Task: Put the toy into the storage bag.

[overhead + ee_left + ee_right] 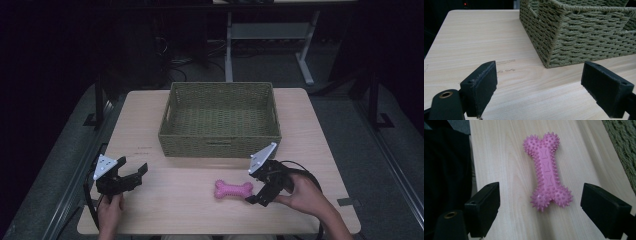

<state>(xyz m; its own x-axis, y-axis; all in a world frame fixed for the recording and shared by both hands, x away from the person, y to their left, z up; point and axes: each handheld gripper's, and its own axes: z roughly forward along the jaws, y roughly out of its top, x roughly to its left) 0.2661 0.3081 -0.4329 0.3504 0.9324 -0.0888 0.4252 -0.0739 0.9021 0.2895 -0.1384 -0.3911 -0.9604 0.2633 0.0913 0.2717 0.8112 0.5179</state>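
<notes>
Two grippers were in my hands at that moment, and both had their jaws spread wide with nothing between the pads. My right gripper (255, 196) sat low over the near right part of the table (310, 135), its tips pointed at the pink bone toy (233, 189). From the high view the toy lay flat on the wood, lengthwise across the table, just in front of the woven basket's (220, 145) near wall and just beside the right gripper's tips. I could not tell from there whether the tips touched its knobbed end.

In the right gripper view the toy (547, 170) ran away from me between the two black jaws, its nearer knobbed end roughly level with the jaw tips and well apart from either pad. Rows of small spikes covered both ends, and three little bone shapes were pressed into its shaft. A strip of the basket (622, 142) showed at the upper right edge of that view.

My left gripper (131, 176) rested at the near left of the table, well apart from the toy. Its own view looked across bare wood toward the basket's (584, 37) near left corner, its jaws released and apart. My right hand (305, 195) gripped its tool from behind.
</notes>
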